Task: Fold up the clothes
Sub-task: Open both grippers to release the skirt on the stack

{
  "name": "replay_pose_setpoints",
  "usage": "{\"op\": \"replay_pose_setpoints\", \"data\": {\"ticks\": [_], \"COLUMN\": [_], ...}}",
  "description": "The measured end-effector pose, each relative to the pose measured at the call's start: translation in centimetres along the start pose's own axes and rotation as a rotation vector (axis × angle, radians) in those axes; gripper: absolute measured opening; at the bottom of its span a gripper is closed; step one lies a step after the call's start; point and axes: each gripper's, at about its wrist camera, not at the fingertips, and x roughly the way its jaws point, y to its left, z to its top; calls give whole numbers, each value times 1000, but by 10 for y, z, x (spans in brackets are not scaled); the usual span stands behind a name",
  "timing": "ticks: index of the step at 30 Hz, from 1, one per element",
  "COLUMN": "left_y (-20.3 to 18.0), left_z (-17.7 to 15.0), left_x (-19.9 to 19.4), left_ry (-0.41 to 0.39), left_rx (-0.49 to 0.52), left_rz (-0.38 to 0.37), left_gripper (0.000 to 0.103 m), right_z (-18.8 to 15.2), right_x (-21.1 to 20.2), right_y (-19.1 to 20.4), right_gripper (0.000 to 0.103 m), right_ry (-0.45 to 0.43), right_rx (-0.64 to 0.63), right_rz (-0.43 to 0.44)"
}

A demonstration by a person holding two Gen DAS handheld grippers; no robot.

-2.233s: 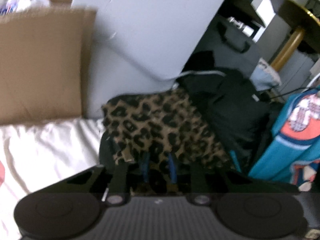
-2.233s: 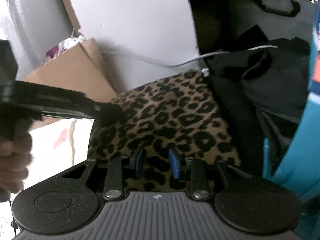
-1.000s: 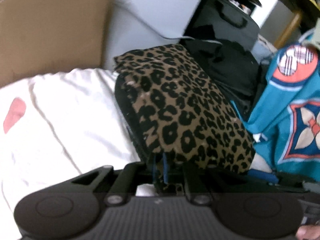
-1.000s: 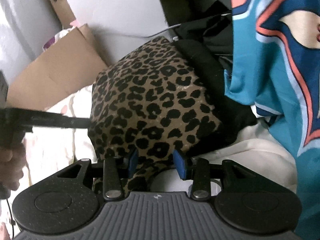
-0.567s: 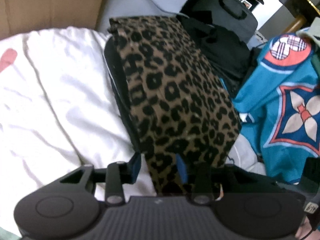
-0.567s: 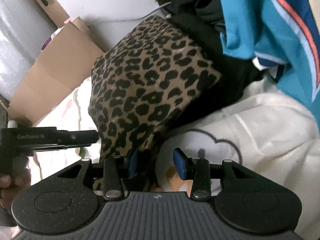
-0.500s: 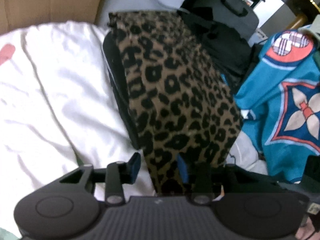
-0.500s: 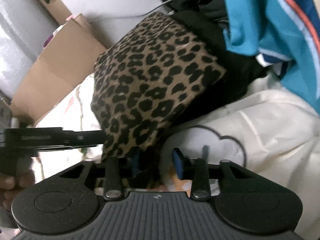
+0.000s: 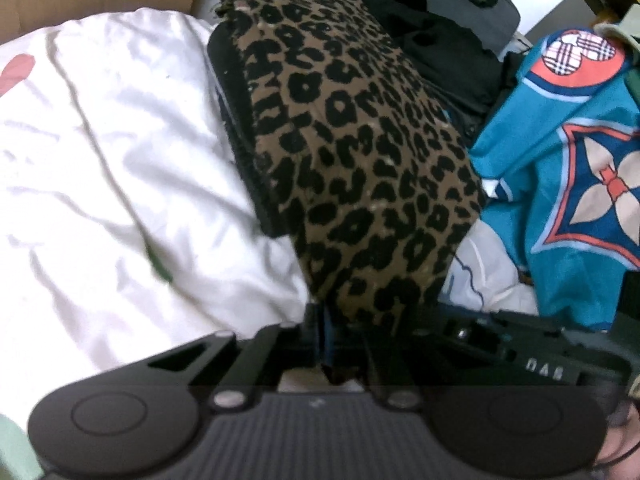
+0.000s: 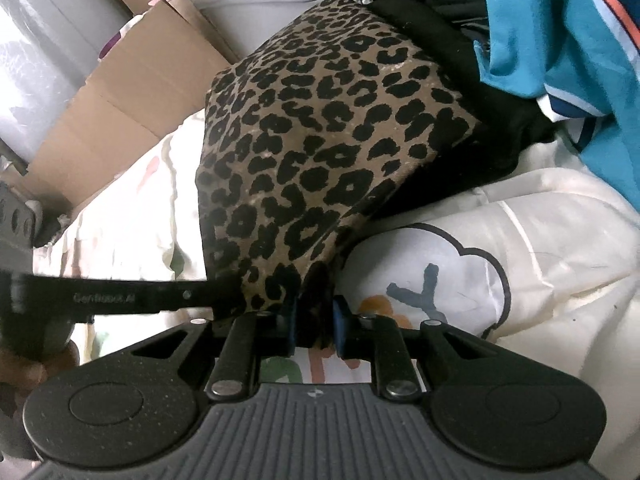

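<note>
A leopard-print garment (image 9: 352,128) with a black lining is folded into a thick pad and slopes up from both grippers toward the wall. My left gripper (image 9: 322,336) is shut on its near left corner. In the right wrist view the same garment (image 10: 320,112) comes down to my right gripper (image 10: 316,320). That gripper's jaws are closing, and the blue pads (image 10: 291,320) squeeze a dark bunch of the garment's near right corner. The left gripper shows as a black bar (image 10: 160,296) reaching in from the left, held by a hand (image 10: 20,368).
A rumpled white bedsheet (image 9: 120,160) lies under and left of the garment, with a cloud print (image 10: 440,280) on the right. A teal patterned garment (image 9: 560,140) hangs at the right. Black clothes (image 9: 440,40) and a dark bag sit behind. A cardboard box (image 10: 132,92) stands against the wall.
Both grippers have come down toward the bed with the garment. The left jaws opened around the near edge, then shut on it. The right jaws narrowed onto the corner.
</note>
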Motion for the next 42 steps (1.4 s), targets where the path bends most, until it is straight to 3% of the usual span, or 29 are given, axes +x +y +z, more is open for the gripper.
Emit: {"op": "replay_pose_setpoints", "data": {"ticks": [7, 9, 11, 15, 17, 19, 23, 27, 36, 42], "left_y": [7, 8, 7, 2, 1, -1, -12, -20, -29, -32], "left_z": [-1, 1, 6, 26, 36, 47, 61, 71, 83, 85], "left_x": [-18, -25, -34, -56, -68, -80, -109, -136, -217, -281], "left_ry": [16, 30, 17, -11, -18, -13, -36, -18, -29, -67], "left_rx": [-36, -37, -33, 1, -10, -26, -28, -30, 6, 3], "left_rz": [11, 24, 37, 50, 64, 85, 131, 164, 247, 299], "left_gripper": [1, 4, 15, 39, 58, 70, 90, 94, 96, 99], "right_z": [-2, 0, 4, 18, 25, 33, 50, 68, 100, 111], "right_x": [-14, -20, -25, -36, -42, -47, -63, -75, -130, -187], "right_y": [1, 2, 3, 10, 21, 30, 49, 70, 96, 102], "right_gripper": [19, 19, 21, 43, 47, 47, 77, 90, 94, 95], "right_ry": [-5, -8, -12, -36, -38, -30, -57, -38, -21, -73], "right_rx": [-2, 0, 12, 19, -13, -16, -15, -58, -53, 18], "right_rz": [-20, -33, -47, -88, -122, -130, -156, -173, -161, -152]}}
